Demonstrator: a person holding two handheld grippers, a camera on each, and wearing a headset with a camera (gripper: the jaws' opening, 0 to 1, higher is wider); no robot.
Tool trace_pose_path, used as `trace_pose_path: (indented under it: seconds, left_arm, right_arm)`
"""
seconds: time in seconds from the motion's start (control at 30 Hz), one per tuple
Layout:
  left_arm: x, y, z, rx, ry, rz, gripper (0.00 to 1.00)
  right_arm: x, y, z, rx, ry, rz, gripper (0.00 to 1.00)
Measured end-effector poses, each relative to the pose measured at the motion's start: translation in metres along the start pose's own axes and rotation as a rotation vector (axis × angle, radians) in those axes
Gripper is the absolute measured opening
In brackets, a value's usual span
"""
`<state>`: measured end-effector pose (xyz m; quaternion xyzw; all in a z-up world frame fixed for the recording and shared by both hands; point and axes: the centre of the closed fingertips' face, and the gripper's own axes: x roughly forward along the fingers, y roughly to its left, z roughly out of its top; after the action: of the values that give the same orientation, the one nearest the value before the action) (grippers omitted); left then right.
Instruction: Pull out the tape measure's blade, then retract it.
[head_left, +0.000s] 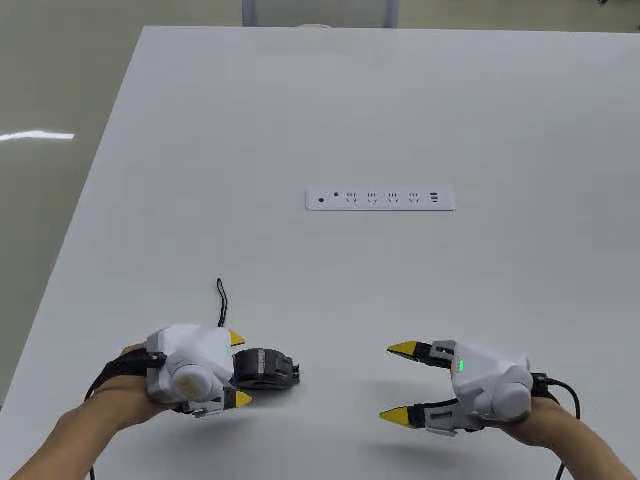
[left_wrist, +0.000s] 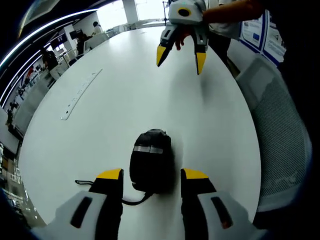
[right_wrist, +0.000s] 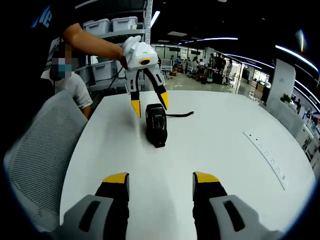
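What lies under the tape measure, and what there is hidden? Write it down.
The black tape measure sits directly on the white table; nothing else shows beneath it. Its underside and the patch of table it covers cannot be seen.

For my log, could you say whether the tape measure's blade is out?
No, the black tape measure lies on the white table, no blade showing.

Broad white table, white power strip flat near its middle. Glossy grey-green floor to the left. Grey mesh chair at the near side. Far off, shelves stacked with pale bins in an open office, long strip lights across a dark ceiling
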<state>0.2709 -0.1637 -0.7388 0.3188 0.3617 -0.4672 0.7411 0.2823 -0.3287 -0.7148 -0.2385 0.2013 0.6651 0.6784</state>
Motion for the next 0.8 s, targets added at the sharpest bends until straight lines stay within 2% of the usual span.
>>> trace_pose_path:
  seconds: [0.23,0.4,0.5,0.8]
  left_arm:
    - [0.012,0.0,0.003,0.02,-0.002,-0.023,0.4]
    - [0.019,0.0,0.0,0.031,0.006,-0.036,0.37]
    - [0.019,0.003,0.001,0.044,0.0,-0.03,0.32]
    - [0.019,0.001,0.001,0.043,-0.019,-0.039,0.31]
  right_arm:
    - [0.022,-0.004,0.004,-0.013,-0.017,0.026,0.43]
    - [0.039,-0.006,0.006,-0.019,-0.023,0.052,0.4]
    - [0.049,-0.005,0.007,-0.021,-0.026,0.072,0.39]
    - [0.076,-0.004,0.014,-0.027,-0.039,0.117,0.36]
